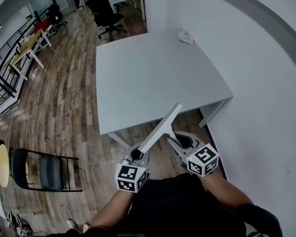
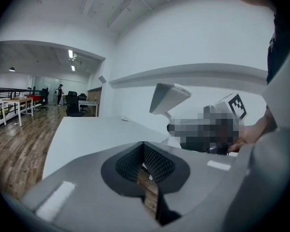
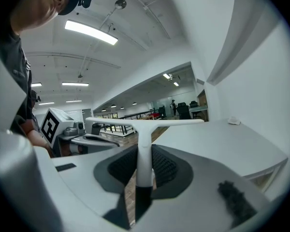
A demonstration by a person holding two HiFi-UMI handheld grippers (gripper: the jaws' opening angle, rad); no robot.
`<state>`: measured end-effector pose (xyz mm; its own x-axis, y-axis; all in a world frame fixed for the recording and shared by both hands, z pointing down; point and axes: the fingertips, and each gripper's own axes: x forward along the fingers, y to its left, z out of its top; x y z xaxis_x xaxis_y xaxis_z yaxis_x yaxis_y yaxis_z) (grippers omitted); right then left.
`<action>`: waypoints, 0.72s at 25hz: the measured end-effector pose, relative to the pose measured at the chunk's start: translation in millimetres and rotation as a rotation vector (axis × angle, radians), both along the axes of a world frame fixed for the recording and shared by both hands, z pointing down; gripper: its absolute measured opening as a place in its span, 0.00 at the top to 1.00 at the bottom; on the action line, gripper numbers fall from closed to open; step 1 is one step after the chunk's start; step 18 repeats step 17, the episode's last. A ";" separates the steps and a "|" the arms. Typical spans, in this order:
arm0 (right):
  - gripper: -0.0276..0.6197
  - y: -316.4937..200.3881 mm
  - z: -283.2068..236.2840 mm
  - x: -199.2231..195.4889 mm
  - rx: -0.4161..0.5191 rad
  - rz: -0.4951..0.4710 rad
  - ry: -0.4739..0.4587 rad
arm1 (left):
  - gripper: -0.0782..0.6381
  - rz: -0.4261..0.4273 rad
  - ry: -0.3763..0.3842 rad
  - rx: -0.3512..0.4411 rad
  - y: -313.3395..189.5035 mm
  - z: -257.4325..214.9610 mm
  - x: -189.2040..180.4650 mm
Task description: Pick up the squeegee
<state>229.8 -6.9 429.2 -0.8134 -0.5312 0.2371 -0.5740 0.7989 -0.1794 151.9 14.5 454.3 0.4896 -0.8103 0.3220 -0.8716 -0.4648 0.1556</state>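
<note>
Right gripper [image 3: 144, 172] is clamped on the squeegee [image 1: 160, 127] handle, holding it aloft off the bench's [image 1: 153, 78] near edge. Blade runs near-left to far-right, its near end by the left gripper [image 2: 144, 161], which is clenched and empty.

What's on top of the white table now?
Only a small white crumpled item near the table's far corner. The squeegee, held in the right claw, covers a bit of the near edge.
</note>
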 end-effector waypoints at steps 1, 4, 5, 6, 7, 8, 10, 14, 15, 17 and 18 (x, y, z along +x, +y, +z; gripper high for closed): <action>0.82 3.0 0.1 3.7 0.000 -0.003 -0.001 | 0.88 -0.001 -0.002 0.000 4.1 -0.4 4.4; 0.82 11.0 2.4 11.5 -0.005 -0.011 -0.002 | 0.88 -0.013 -0.003 0.002 15.2 -2.1 11.0; 0.82 13.8 3.8 12.6 -0.008 -0.014 -0.002 | 0.88 -0.021 0.000 0.002 19.3 -2.4 10.8; 0.82 16.7 5.2 12.9 -0.011 -0.018 -0.003 | 0.88 -0.030 0.004 -0.001 23.6 -2.1 9.4; 0.82 19.4 6.7 12.5 -0.014 -0.021 -0.004 | 0.88 -0.040 0.008 -0.006 27.8 -1.0 7.2; 0.82 21.5 8.0 11.7 -0.017 -0.025 -0.006 | 0.88 -0.052 0.012 -0.012 31.4 0.6 4.6; 0.82 23.5 10.0 9.9 -0.023 -0.034 -0.010 | 0.88 -0.074 0.013 -0.023 36.7 3.7 0.6; 0.82 24.6 10.9 10.3 -0.030 -0.053 -0.019 | 0.88 -0.101 0.003 -0.030 43.0 5.3 0.7; 0.82 24.5 10.7 10.5 -0.030 -0.057 -0.020 | 0.88 -0.106 0.001 -0.030 43.7 5.1 0.8; 0.82 24.2 10.5 10.9 -0.030 -0.062 -0.023 | 0.88 -0.116 -0.003 -0.030 44.6 4.5 0.8; 0.82 24.2 10.5 10.9 -0.030 -0.062 -0.023 | 0.88 -0.116 -0.003 -0.030 44.6 4.5 0.8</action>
